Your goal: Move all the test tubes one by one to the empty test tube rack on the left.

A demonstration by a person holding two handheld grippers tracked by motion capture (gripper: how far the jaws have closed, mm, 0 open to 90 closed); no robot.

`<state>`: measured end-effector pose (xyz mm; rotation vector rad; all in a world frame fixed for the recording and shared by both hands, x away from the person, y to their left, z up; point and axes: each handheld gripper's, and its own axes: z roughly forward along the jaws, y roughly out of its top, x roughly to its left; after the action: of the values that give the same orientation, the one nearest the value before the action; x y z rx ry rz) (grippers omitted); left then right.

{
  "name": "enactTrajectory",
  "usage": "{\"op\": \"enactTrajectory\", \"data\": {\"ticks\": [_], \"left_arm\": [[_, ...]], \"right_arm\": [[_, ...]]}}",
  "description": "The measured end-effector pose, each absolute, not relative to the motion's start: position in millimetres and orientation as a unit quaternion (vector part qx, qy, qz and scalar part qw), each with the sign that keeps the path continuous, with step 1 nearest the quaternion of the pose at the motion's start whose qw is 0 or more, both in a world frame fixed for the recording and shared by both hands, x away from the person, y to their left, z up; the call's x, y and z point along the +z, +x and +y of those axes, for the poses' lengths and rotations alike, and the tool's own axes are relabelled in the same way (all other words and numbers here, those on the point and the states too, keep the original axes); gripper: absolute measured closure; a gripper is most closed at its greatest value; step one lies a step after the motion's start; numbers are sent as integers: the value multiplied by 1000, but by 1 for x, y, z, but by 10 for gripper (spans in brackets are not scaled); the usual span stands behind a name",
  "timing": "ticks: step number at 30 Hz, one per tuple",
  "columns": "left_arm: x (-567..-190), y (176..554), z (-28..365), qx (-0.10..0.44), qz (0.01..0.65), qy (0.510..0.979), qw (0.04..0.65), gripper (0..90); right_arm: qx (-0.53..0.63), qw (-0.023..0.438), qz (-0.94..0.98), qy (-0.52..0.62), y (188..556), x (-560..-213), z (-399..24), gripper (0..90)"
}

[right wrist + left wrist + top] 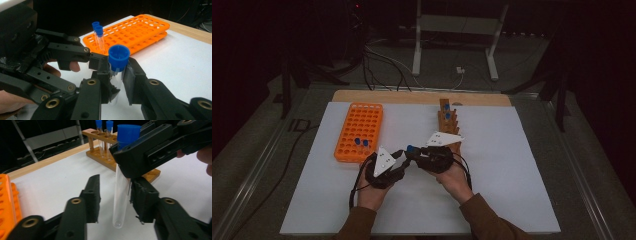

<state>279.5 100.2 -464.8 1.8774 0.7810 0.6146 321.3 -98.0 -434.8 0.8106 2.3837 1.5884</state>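
White sheeting covers the table (512, 165) where we work, with dark floor and cables beyond it. Low in the middle of the high view, our left gripper (404, 159) and right gripper (412, 152) meet tip to tip. Our right gripper is clamped on a clear test tube (121, 192) just under its blue cap (119, 55), holding it upright above the sheet. In the left gripper view the tube hangs between our left gripper's jaws: the right-hand pad lies against the glass or very nearly so, while the left-hand pad stands clear of it with a gap, so that claw is narrowed around the tube but not pressing on it. To the left, a little farther up the frame, sits the orange rack (360, 131) with two blue-capped tubes (361, 143) in its near rows. Upper centre, the wooden rack (448, 122) holds two more capped tubes (446, 111).
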Motion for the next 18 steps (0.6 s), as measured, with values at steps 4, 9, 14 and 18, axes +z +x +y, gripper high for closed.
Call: {"op": "enactTrajectory", "data": {"ticks": [4,9,14,18], "left_arm": [[-465,279,99,252,315,775,487,683],[-465,278,98,249,306,778,488,755],[-466,279,100,248,308,779,486,768],[-466,280,104,247,316,777,485,770]], "right_arm": [[532,80,798,273,322,-436,-98,768],[531,78,798,273,322,-436,-99,768],[534,76,798,271,323,-435,-100,691],[543,67,792,270,325,-433,-104,500]]}}
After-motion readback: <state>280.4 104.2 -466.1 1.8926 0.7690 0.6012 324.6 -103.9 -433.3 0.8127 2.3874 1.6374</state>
